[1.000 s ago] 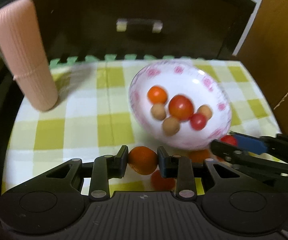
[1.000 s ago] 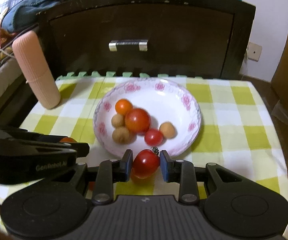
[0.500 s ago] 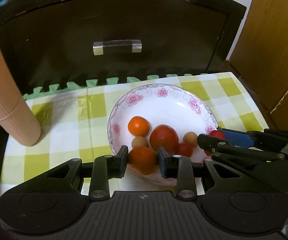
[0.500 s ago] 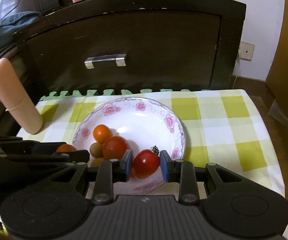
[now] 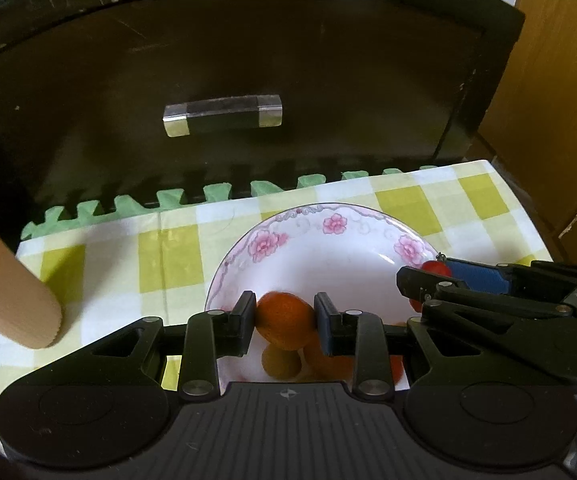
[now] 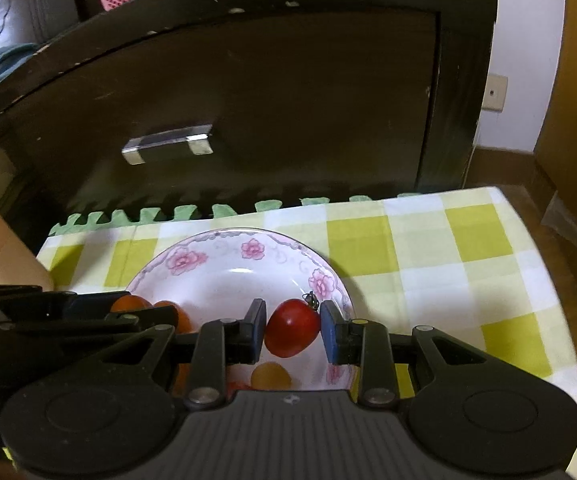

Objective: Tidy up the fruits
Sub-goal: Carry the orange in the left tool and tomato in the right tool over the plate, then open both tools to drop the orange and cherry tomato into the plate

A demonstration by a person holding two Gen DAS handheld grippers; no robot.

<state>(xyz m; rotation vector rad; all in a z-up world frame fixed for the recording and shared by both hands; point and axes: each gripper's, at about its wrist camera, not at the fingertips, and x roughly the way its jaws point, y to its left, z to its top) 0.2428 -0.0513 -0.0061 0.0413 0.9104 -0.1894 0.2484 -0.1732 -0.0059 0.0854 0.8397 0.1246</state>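
No readable text, label, brand or number anywhere in either view. Only a small unlettered emblem moulded on the ribbed black housing of the left gripper (image 5: 285, 317) and of the right gripper (image 6: 293, 333); nothing legible.

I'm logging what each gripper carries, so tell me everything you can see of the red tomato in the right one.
The red tomato is small, smooth and glossy, slightly oval, with a dried dark stem stub at its upper right. It is whole, with no visible damage. The right gripper clamps it between its two pads, one on each side. It hangs over the near right part of the floral bowl, and touches nothing else that can be seen.
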